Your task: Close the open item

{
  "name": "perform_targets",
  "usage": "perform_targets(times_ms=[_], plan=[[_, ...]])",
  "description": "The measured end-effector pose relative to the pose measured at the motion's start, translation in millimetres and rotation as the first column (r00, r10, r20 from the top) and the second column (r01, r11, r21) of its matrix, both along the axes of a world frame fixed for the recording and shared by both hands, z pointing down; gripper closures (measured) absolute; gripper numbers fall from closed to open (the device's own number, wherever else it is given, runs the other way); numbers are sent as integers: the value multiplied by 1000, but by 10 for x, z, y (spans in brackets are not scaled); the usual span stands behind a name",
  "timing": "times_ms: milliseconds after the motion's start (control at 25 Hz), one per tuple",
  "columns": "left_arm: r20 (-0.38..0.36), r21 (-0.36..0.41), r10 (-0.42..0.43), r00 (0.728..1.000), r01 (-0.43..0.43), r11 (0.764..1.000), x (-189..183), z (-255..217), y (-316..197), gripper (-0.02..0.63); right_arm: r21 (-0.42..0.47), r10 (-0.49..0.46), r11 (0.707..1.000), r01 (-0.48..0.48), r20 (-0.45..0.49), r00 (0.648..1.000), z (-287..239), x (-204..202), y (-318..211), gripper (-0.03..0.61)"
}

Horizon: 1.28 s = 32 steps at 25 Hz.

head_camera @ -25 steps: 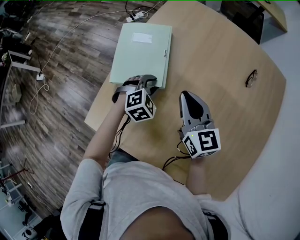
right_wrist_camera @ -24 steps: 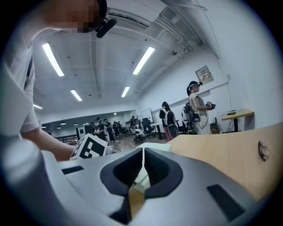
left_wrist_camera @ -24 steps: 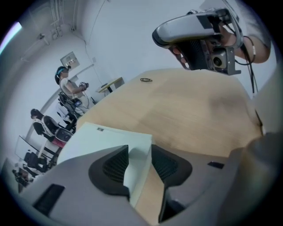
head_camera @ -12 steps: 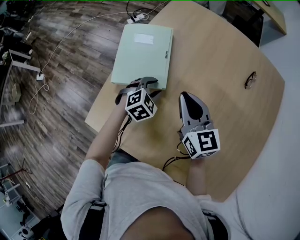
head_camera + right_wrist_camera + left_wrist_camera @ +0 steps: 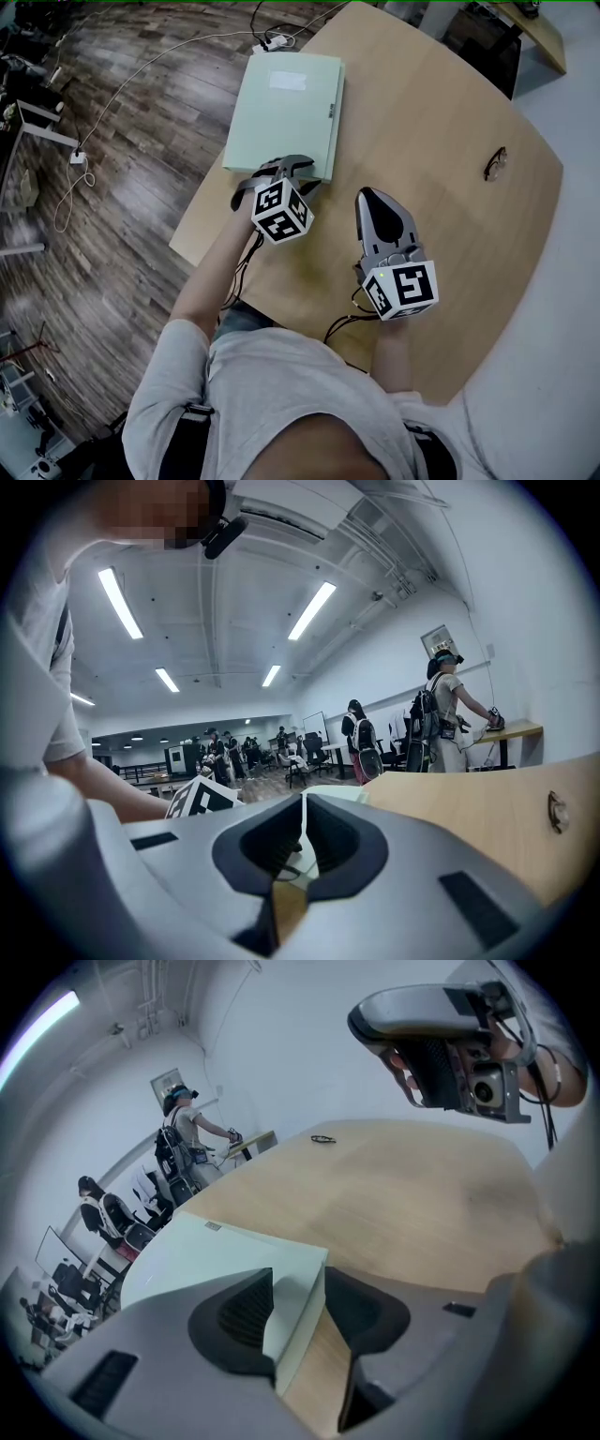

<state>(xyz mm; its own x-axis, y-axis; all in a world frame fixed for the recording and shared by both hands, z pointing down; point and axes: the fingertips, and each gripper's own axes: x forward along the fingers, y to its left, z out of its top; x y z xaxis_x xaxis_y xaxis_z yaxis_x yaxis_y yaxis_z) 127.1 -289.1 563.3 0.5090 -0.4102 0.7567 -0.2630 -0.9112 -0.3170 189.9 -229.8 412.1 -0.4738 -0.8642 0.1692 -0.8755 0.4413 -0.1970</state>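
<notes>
A pale green folder (image 5: 281, 108) lies flat and closed on the round wooden table (image 5: 441, 206), near its left edge. My left gripper (image 5: 289, 167) is at the folder's near right corner. Its jaws have just been opening. In the left gripper view the folder's corner (image 5: 216, 1255) sits between the jaws of that gripper (image 5: 298, 1283), with a gap to the right pad (image 5: 361, 1307). My right gripper (image 5: 367, 192) hovers over bare table to the right of the folder, its jaws shut on nothing (image 5: 302, 803).
A pair of glasses (image 5: 495, 162) lies on the table's far right. A power strip (image 5: 267, 39) and cables lie on the wood floor beyond the folder. The table's left edge runs just beside the folder. People stand in the room behind (image 5: 441, 705).
The left gripper's jaws have spread wider around the folder's corner and it has rolled slightly. The right gripper has stayed where it was.
</notes>
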Motion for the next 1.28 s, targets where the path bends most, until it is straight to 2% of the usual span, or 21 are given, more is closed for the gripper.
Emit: perform_targets(times_ms=[280,440,680,800,1000,1080,1280], plan=[[118,90,83,989,-94,991,35,67,-30,430,0,9,1000,-9,-5,1000,-11,90,-46,568],[120,101,90,989,-103,990,46,96,-44,430,-7,18,1000,-18,-3,1000,20,105,-51,568],[86,61,88,992,-93,994,35,57,9,498,-9,22,1000,-22,-2,1000,34,99,-40,568],[27,48,104,994,-105,993,3,-37,57,540,-10,20,1000,-20,-2,1000,38,96,-43,568],[-51,-41,89,995,-91,995,-13,-201,52,565,-8,18,1000,-18,-2,1000,24,80,-63,568],[-50,-70,75,996,-79,994,8,-200,19,569,-6,11,1000,-11,-2,1000,22,48,-61,568],[7,-169,94,996,-91,981,58,-52,39,569,-6,4,1000,-4,-1,1000,35,17,-49,568]])
